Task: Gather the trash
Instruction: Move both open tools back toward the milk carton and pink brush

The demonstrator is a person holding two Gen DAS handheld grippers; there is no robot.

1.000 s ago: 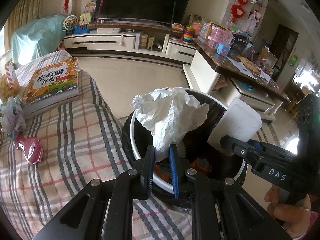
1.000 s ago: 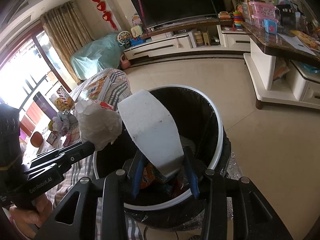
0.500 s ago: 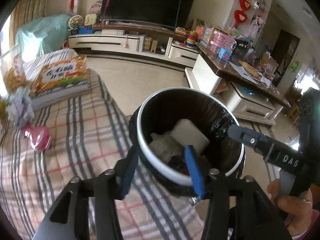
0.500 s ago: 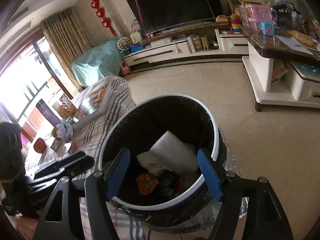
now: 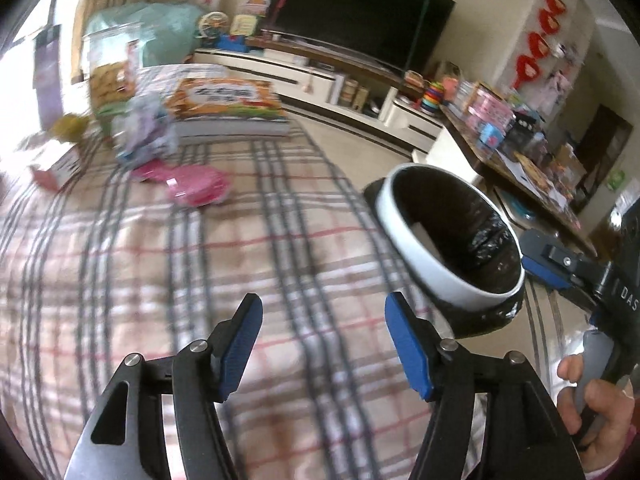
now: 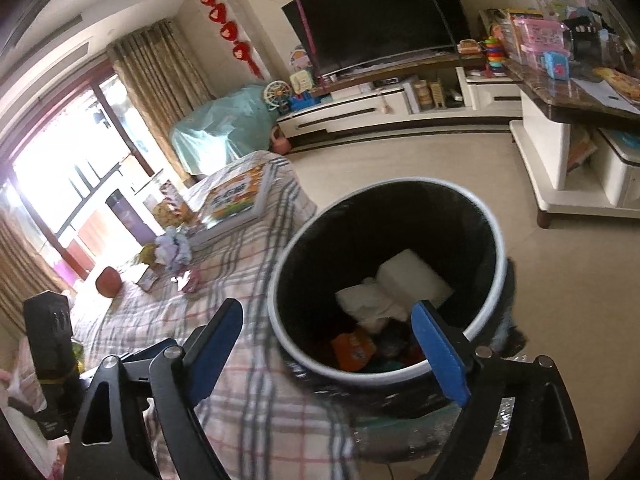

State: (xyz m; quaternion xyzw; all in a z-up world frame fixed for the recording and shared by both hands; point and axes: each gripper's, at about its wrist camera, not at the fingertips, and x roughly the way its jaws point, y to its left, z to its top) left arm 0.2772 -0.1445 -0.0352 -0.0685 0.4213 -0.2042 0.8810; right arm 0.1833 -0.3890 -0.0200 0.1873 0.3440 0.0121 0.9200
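Both tools empty. My left gripper [image 5: 323, 344] has just been opening, jaws spread, nothing between them, only plaid tablecloth [image 5: 120, 280] below. My right gripper [image 6: 332, 344] has likewise just been opening, jaws wide, hanging over the near rim of the trash bin [image 6: 494, 240], nothing pinched.

In the bin, centre-right of the right view: white foam block [image 6: 416, 280] and crumpled white tissue [image 6: 368, 306] lying on orange and dark wrappers. Those look done.

Remaining candidates sit on the cloth, upper left of the left view: pink wrapper [image 5: 196, 184] lying flat, crumpled pale wad [image 5: 146, 132] just beyond it, beside the picture book [image 5: 228, 108]. Blurred, so material is a guess.

Handling judgement: the pink wrapper is probably thin film, light, floppy, slippery; flat on soft cloth, so pinch a raised edge or crease, not the middle, or I catch the cloth. The wad is likely soft and compressible; take it across the bulk. The book is stiff and not trash; leave it.
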